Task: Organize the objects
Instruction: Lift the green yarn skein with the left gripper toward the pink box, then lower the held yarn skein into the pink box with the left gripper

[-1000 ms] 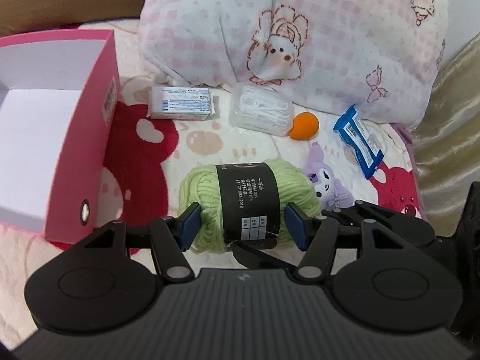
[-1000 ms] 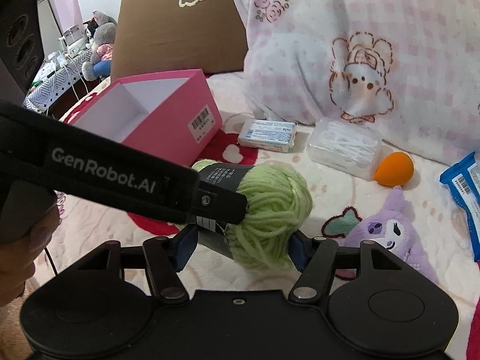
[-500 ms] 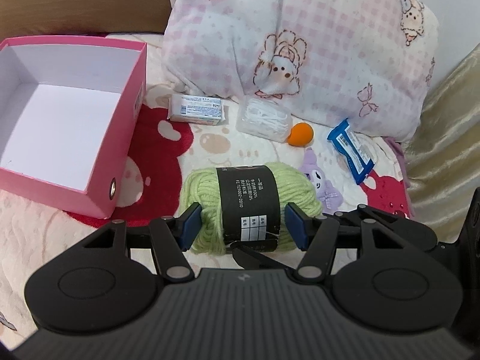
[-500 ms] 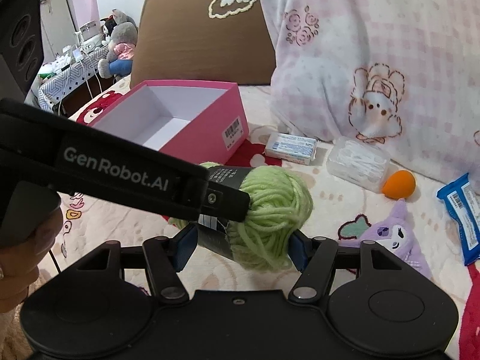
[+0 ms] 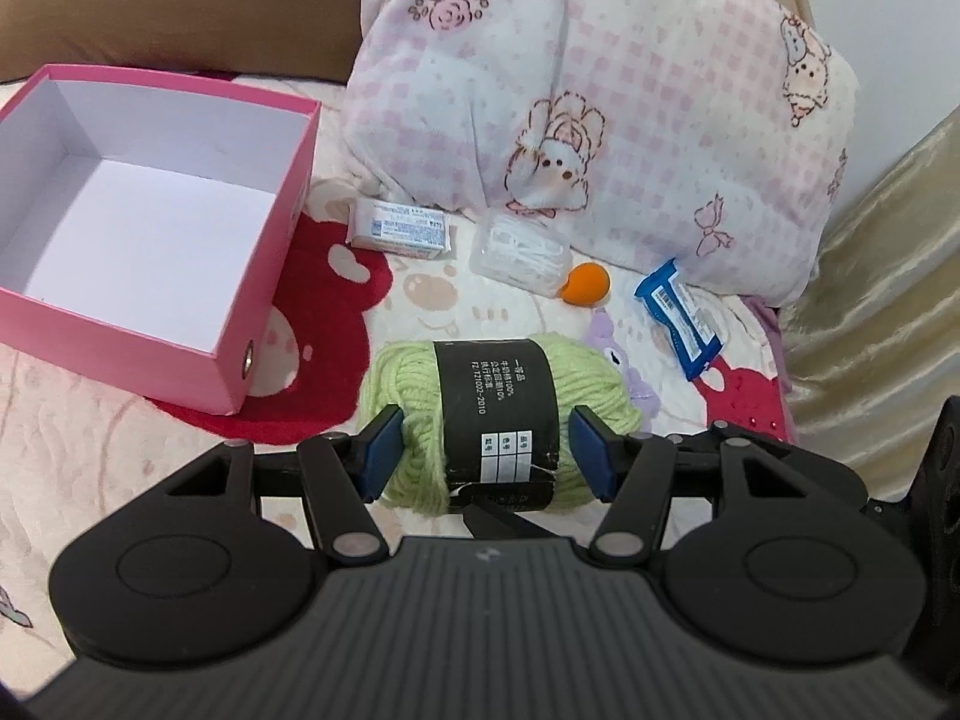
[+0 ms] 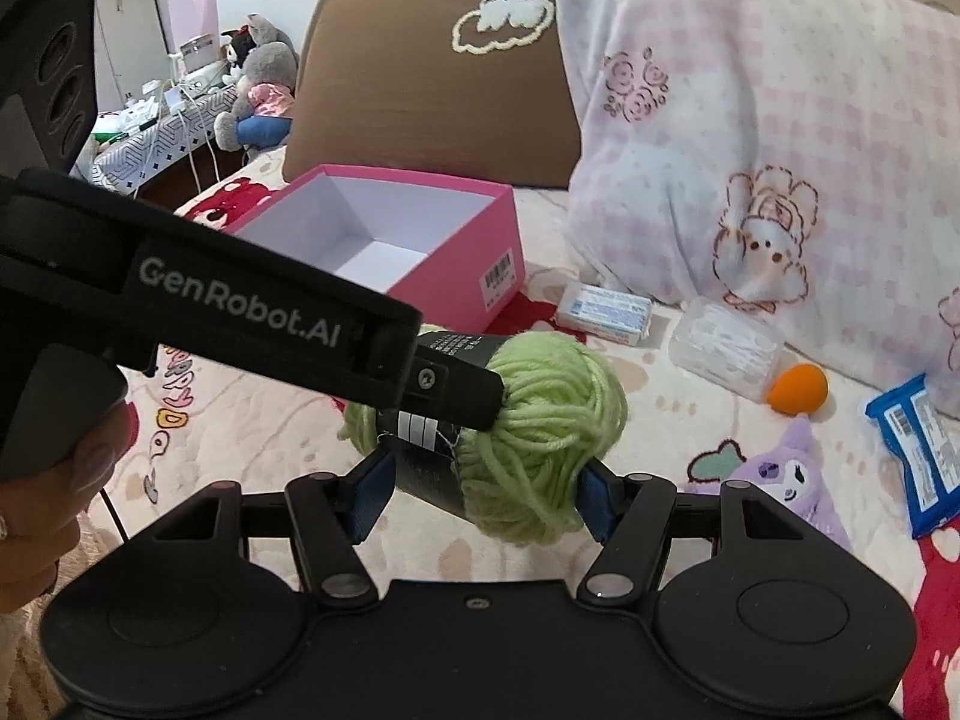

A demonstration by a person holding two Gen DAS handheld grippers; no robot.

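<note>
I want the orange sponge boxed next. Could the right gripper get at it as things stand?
Probably not yet: the right gripper is shut on the green yarn, as is the left gripper. Otherwise, the orange sponge lies uncovered.

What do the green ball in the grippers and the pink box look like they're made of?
Green yarn ball: soft matte wool or acrylic, going by its fuzzy wound strands, with a black band that looks like paper. Pink box: seemingly smooth cardboard, given its thin straight walls, white lining and what seems a metal eyelet.
</note>
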